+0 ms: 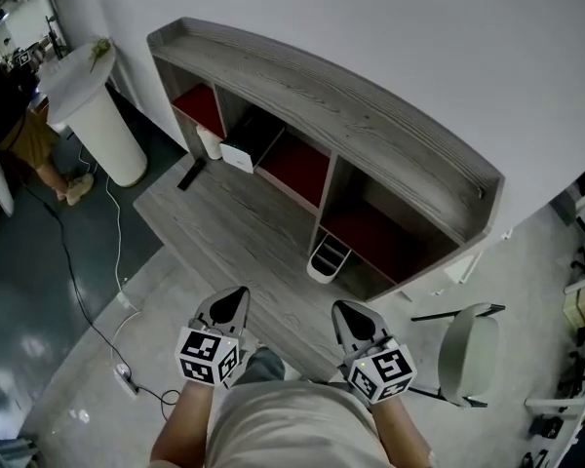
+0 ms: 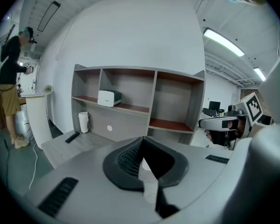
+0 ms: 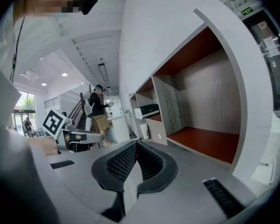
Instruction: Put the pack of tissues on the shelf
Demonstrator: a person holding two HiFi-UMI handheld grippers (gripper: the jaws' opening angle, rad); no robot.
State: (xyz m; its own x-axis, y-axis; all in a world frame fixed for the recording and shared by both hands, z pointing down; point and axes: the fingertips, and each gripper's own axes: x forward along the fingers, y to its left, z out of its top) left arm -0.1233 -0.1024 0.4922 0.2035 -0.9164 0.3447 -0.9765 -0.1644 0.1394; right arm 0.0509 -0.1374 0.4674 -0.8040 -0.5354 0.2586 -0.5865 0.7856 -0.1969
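Two tools, both clenched on nothing. The left tool (image 2: pixel 142 144) has its jaws pressed tip to tip, and the right tool (image 3: pixel 136 146) the same, with no thing between either pair. They are held low and side by side in front of the person, noses toward the shelf (image 1: pixel 322 86).

Next out is a grey wood-grain platform (image 1: pixel 234 232) at the shelf's foot. A black bar (image 1: pixel 190 175), possibly a remote, lies on its far left part, and a white cup (image 1: pixel 210 142) stands behind it.

Farthest is a white box, judged to be the pack of tissues (image 1: pixel 237 155). It already sits inside the shelf, on the board of the compartment second from the left, hard by the left divider. Its long axis runs along the shelf front.

Key relation: the pack lies ahead and to the left, well apart from both tools, with the left tool nearer. Any reach would need a step forward and the jaws released first.
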